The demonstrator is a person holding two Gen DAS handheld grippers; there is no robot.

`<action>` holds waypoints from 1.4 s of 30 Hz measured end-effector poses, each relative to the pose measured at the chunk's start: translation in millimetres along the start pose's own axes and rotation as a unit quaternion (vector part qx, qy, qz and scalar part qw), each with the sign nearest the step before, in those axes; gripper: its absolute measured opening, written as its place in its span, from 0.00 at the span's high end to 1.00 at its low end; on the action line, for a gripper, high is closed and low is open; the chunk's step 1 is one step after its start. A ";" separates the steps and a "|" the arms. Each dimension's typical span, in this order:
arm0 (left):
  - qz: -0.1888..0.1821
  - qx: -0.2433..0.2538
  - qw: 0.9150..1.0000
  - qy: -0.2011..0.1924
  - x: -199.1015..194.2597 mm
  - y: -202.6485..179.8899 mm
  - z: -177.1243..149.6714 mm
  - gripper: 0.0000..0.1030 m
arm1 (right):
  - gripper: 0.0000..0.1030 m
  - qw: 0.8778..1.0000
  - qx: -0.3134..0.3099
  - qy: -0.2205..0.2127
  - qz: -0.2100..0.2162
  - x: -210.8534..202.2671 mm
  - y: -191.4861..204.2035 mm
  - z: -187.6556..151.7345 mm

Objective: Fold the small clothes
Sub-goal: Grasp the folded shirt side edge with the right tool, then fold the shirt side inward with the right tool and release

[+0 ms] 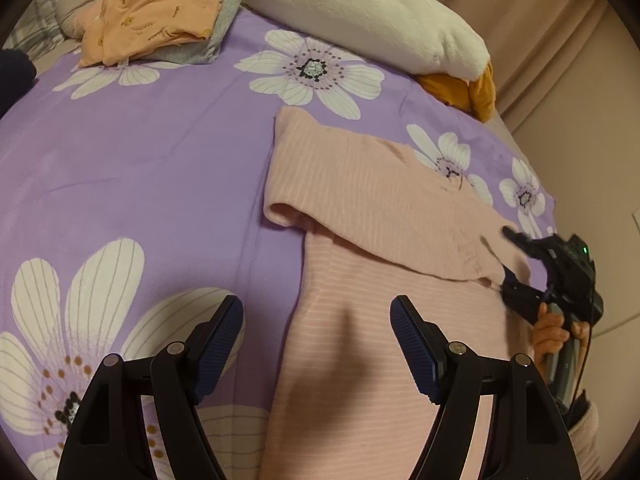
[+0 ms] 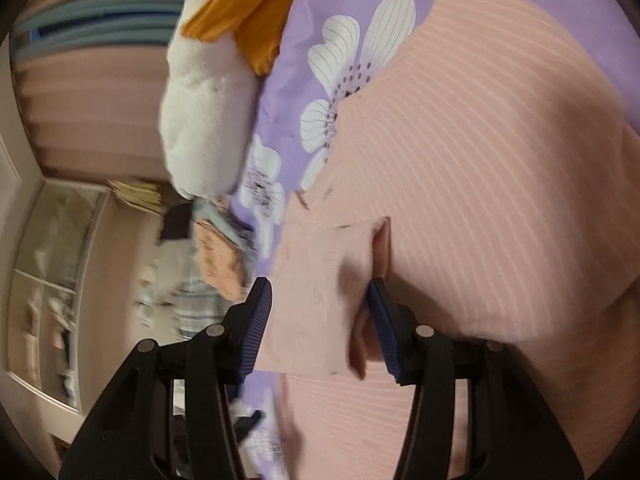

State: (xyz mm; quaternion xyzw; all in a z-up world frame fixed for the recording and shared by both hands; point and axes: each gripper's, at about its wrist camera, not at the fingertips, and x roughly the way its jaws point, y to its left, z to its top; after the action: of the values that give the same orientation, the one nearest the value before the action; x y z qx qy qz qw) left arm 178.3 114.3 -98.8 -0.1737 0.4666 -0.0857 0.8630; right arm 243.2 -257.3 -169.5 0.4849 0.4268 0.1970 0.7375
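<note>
A pink striped garment (image 1: 372, 264) lies on the purple flowered bedspread (image 1: 140, 168), its upper part folded over towards me. My left gripper (image 1: 316, 344) is open, hovering above the garment's left edge, holding nothing. My right gripper (image 1: 510, 258) is at the garment's right corner; in the right wrist view (image 2: 320, 320) its jaws are open with a folded flap of the pink garment (image 2: 480, 152) between them, not clamped. The right finger pad (image 2: 382, 328) touches the fold.
A folded orange printed garment (image 1: 156, 16) on a grey one (image 1: 224, 20) lies at the bed's far left. A white plush toy (image 1: 368, 12) with orange parts (image 1: 468, 88) lies at the far right, also in the right wrist view (image 2: 204, 120). Curtains (image 1: 552, 40) hang beyond.
</note>
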 end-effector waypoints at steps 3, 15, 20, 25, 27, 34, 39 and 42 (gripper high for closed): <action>0.003 0.002 1.000 0.000 -0.9 0.2 -0.4 0.27 | 0.79 0.994 -0.057 0.018 -0.091 19.4 13.6 0.5; 0.013 -0.013 1.000 -0.005 -8.0 8.3 2.8 0.27 | 0.92 0.964 -0.251 -0.055 -0.064 -15.2 155.3 11.0; 0.011 0.001 1.000 -0.002 -3.2 1.7 8.8 0.27 | 0.92 0.957 -0.262 -0.093 -0.079 -58.1 153.0 27.5; 0.008 0.027 1.000 0.009 16.6 -17.3 24.0 0.27 | 0.88 0.959 -0.214 -0.077 -0.170 -57.0 85.0 42.8; 0.004 0.043 0.999 0.012 26.9 -28.6 32.3 0.27 | 0.87 0.956 -0.199 -0.054 -0.209 -45.9 60.0 47.6; -0.014 0.078 0.997 0.008 61.9 -55.6 58.1 0.27 | 0.85 0.928 -0.223 -0.102 -0.280 -56.8 32.5 49.7; -0.024 0.080 0.996 0.015 84.1 -59.4 60.6 0.27 | 0.86 0.942 -0.258 -0.045 -0.210 -44.6 37.2 32.2; -0.012 0.073 0.997 0.030 96.8 -52.7 56.6 0.27 | 0.87 0.933 -0.261 -0.021 -0.248 -29.1 19.4 28.9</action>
State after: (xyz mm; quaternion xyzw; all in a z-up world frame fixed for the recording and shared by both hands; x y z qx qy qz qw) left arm 279.5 48.0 -125.3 -0.1132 0.4823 -0.1351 0.8581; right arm 253.0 -284.8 -134.8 0.1581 0.4520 0.1017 0.8720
